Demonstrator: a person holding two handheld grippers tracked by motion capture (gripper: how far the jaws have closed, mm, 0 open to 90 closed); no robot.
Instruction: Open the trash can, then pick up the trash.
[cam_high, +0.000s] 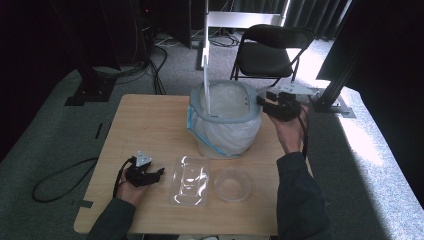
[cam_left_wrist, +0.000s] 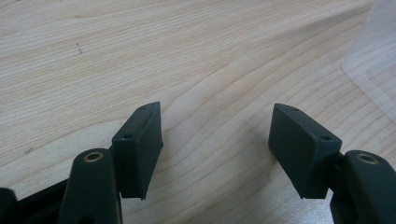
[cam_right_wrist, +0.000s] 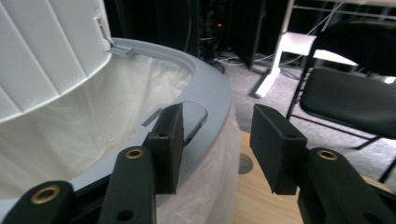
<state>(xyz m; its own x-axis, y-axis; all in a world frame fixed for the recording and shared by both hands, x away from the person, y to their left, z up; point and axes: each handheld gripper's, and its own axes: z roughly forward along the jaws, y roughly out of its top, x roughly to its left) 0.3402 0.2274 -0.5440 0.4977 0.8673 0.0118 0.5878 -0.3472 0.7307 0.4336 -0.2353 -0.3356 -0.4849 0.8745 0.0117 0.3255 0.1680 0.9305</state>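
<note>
A lined bin (cam_high: 226, 117) with raised lid was placed at twelve o'clock on the worktop (cam_high: 145, 125). A clear tray (cam_high: 189, 180) and bowl (cam_high: 232, 183) lay untouched at six. Left gripper (cam_high: 159, 172) and right gripper (cam_high: 261, 101) were held empty, fingers apart; disposal was judged not yet begun.

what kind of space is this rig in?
Likely a lab or recording studio, not a home: black curtains around a carpeted floor, cables running to dark equipment, a folding chair, and a bare wooden table carrying a lined bin.
</note>
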